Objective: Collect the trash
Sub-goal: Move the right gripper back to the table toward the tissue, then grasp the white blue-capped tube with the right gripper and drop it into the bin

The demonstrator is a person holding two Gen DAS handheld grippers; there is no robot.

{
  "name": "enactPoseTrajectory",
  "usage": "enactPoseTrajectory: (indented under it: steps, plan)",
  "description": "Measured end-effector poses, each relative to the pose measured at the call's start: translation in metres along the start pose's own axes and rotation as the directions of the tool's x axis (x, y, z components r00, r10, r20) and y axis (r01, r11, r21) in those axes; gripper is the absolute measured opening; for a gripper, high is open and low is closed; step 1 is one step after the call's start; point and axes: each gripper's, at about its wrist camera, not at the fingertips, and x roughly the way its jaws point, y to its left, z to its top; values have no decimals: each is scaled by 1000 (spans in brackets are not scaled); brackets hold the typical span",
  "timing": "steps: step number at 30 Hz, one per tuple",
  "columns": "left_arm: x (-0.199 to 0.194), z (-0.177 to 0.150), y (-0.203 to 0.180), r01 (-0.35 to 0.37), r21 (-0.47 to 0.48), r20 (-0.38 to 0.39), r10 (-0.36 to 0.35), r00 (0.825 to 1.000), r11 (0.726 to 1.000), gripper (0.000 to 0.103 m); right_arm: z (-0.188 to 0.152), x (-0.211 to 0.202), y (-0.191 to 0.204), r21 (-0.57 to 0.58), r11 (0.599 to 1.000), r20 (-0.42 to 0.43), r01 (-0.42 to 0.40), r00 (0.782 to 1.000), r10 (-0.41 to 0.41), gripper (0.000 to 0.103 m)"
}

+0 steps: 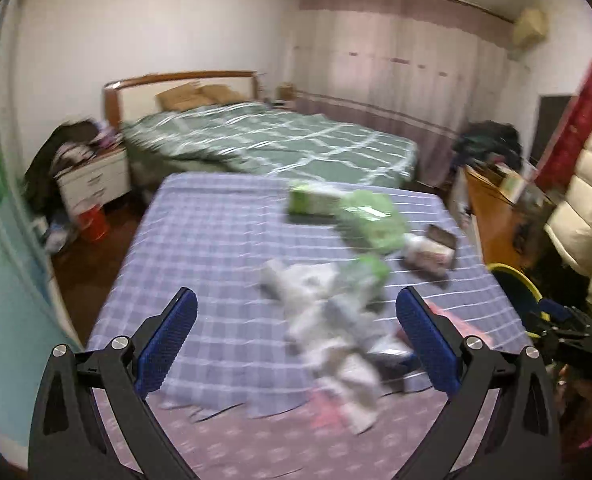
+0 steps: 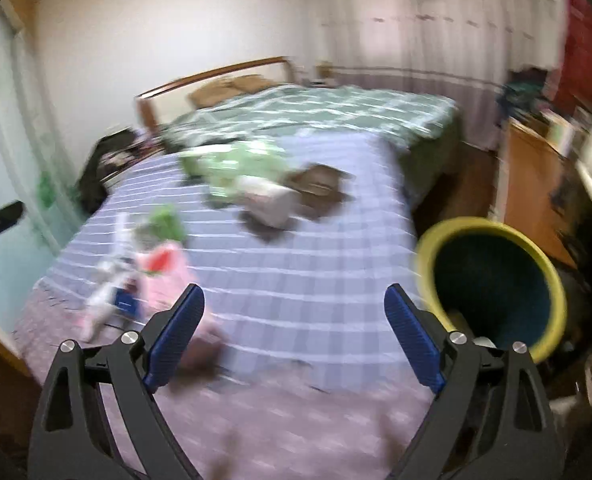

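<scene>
Both views are blurred by motion. A pile of white and pink crumpled wrappers (image 1: 335, 336) lies on the checked blue bedspread (image 1: 200, 240), between and just beyond the open fingers of my left gripper (image 1: 296, 332). Green packets (image 1: 359, 216) and a dark wallet-like thing (image 1: 441, 238) lie farther back. My right gripper (image 2: 294, 332) stands open over bare bedspread (image 2: 296, 280); nothing is between its fingers. The pink and white litter (image 2: 152, 276) lies to its left. A yellow-rimmed bin (image 2: 491, 284) with a dark inside stands just right of the bed.
A second bed with a green checked cover (image 1: 280, 140) stands behind. A white nightstand (image 1: 92, 180) and a red bucket (image 1: 94, 222) are at the left, a wooden desk (image 1: 495, 216) and a white puffy coat (image 1: 587, 196) at the right.
</scene>
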Motion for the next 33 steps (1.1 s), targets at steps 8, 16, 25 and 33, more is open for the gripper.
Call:
enactPoseTrajectory:
  steps: [8, 16, 25, 33]
  plan:
    - [-6, -15, 50, -39, -74, -1, 39, 999, 996, 98, 24, 26, 107, -186, 955, -47, -233, 972, 228, 52]
    - [1, -21, 47, -52, -74, -16, 51, 999, 996, 98, 5, 59, 145, -261, 912, -199, -317, 942, 270, 28]
    - [9, -23, 37, -43, -70, -34, 41, 999, 997, 98, -7, 78, 145, -304, 909, -236, -285, 947, 218, 27]
    - [15, -25, 27, -29, -59, -46, 26, 999, 998, 98, -6, 93, 150, -334, 908, -248, -254, 953, 176, 28]
